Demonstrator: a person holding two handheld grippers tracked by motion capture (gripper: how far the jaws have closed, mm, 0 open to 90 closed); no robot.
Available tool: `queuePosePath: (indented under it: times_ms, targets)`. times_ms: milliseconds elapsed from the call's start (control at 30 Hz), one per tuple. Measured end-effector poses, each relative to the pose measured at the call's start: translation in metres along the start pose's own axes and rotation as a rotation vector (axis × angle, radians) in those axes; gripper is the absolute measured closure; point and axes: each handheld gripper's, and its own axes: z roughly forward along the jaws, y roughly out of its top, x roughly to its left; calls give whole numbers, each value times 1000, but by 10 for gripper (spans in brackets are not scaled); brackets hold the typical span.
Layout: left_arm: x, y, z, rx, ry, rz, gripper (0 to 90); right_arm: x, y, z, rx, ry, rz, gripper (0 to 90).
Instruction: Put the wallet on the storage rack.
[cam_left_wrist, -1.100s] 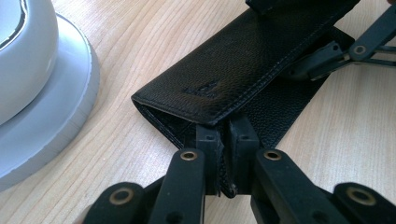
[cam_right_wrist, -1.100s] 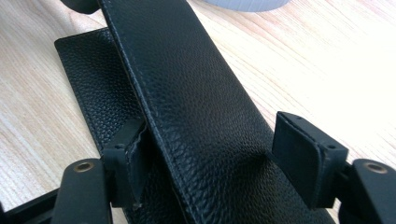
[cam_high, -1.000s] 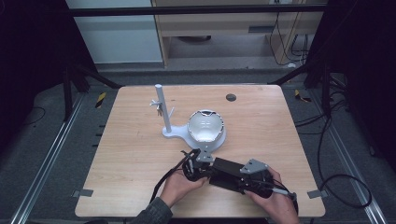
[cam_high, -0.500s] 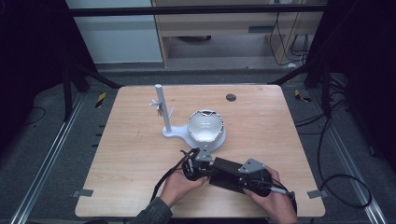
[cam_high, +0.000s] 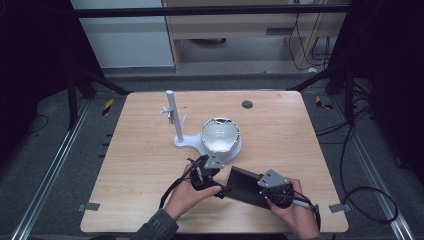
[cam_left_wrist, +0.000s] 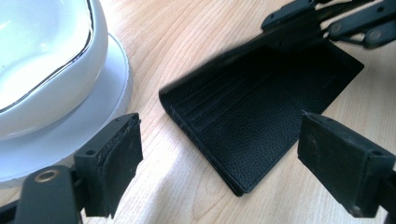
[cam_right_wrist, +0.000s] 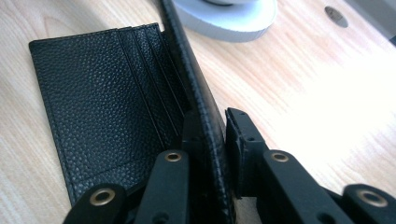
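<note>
Jaws of my left gripper (cam_left_wrist: 219, 158) have just been opening, nothing between them; right gripper (cam_right_wrist: 212, 144) clamps the raised flap of the wallet (cam_left_wrist: 261, 116), near-right of the bowl (cam_high: 220, 134). That thin pinch may slip, dropping the flap.

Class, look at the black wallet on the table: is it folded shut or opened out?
Opened out. One flap of the wallet lies flat with its card slots showing; the other stands up, clamped in the right gripper.
</note>
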Motion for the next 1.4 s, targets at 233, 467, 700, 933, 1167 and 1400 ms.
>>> queuePosePath:
  times_ms: [233, 467, 700, 933, 1167, 1400]
  targets:
    - [2, 5, -2, 31, 32, -9, 118, -14, -5, -11, -87, -17, 45, 817]
    - [1, 9, 1, 76, 35, 15, 104, -22, -10, -17, -144, -15, 96, 826]
    - [0, 11, 0, 78, 48, 24, 98, -26, -10, -18, -189, -12, 121, 832]
    - [-2, 12, -6, 69, 50, 28, 96, -22, -6, -17, -225, 8, 115, 832]
    - [-6, 18, -13, 62, 53, 66, 71, -20, -3, -17, -257, 21, 118, 833]
    - [2, 18, -12, 74, 88, 35, 66, -19, -1, -17, -283, 25, 124, 834]
